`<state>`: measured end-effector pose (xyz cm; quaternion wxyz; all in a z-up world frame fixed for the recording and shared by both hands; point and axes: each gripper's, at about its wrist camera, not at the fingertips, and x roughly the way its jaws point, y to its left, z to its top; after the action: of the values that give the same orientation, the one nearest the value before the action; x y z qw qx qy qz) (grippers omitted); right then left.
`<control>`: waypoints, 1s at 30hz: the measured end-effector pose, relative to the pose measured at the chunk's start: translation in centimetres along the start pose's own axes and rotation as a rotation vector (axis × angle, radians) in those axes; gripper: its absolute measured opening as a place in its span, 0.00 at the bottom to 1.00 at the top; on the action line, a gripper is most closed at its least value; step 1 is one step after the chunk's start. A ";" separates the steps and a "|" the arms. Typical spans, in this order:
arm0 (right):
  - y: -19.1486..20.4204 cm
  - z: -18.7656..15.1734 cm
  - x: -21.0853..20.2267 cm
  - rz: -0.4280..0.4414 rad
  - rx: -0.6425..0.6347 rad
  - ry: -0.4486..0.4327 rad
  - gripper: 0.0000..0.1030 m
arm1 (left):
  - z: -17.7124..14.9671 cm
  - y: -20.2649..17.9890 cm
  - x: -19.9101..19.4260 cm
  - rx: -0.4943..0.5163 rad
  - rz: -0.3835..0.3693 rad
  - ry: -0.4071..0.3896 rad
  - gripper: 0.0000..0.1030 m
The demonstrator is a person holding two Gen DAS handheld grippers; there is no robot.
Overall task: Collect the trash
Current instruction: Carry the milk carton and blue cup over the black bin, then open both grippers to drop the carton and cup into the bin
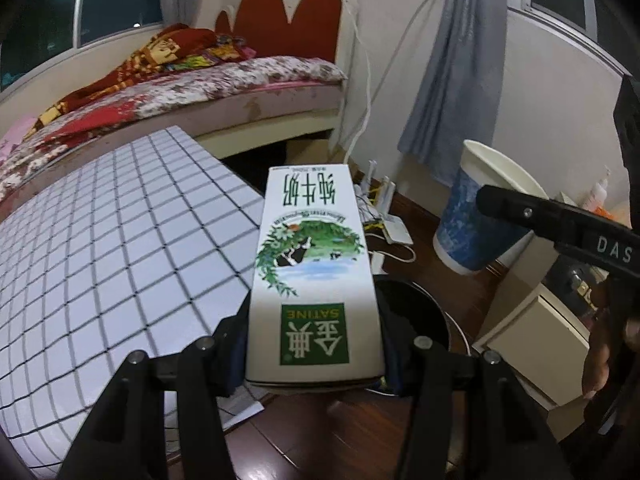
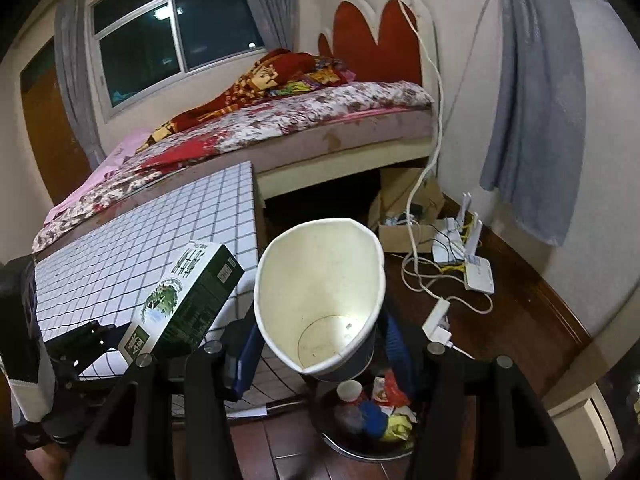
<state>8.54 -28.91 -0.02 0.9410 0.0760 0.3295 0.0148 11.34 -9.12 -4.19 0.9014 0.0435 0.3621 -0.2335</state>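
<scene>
My left gripper (image 1: 314,360) is shut on a white and green milk carton (image 1: 312,264), held lengthwise above the floor beside the table edge. The carton also shows in the right wrist view (image 2: 180,304), with the left gripper (image 2: 92,336) behind it. My right gripper (image 2: 320,354) is shut on a squashed blue and white paper cup (image 2: 320,292), mouth toward the camera, held over a black trash bin (image 2: 360,444) with several wrappers and a small cup inside. In the left wrist view the cup (image 1: 480,208) sits in the right gripper (image 1: 492,196), and the bin (image 1: 420,316) lies below the carton.
A table with a white grid cloth (image 1: 100,240) stands at left, a bed (image 2: 280,120) behind it. Routers, a power strip and white cables (image 2: 460,256) lie on the wood floor by the wall. A cardboard box (image 2: 404,236) sits near the bed. A white cabinet (image 1: 532,344) stands at right.
</scene>
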 end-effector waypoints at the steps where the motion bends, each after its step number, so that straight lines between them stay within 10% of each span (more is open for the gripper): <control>1: -0.4 -0.3 0.1 -0.005 0.006 0.005 0.55 | -0.1 -0.4 0.3 0.005 -0.007 0.007 0.53; 30: -11.8 -8.2 8.6 -0.016 0.222 0.214 0.57 | -4.3 -7.1 11.6 0.031 -0.114 0.243 0.53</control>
<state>9.88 -38.79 -13.50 0.8864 0.1747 0.4281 -0.0212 12.69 -18.90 -14.51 0.8354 0.0645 0.4668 -0.2828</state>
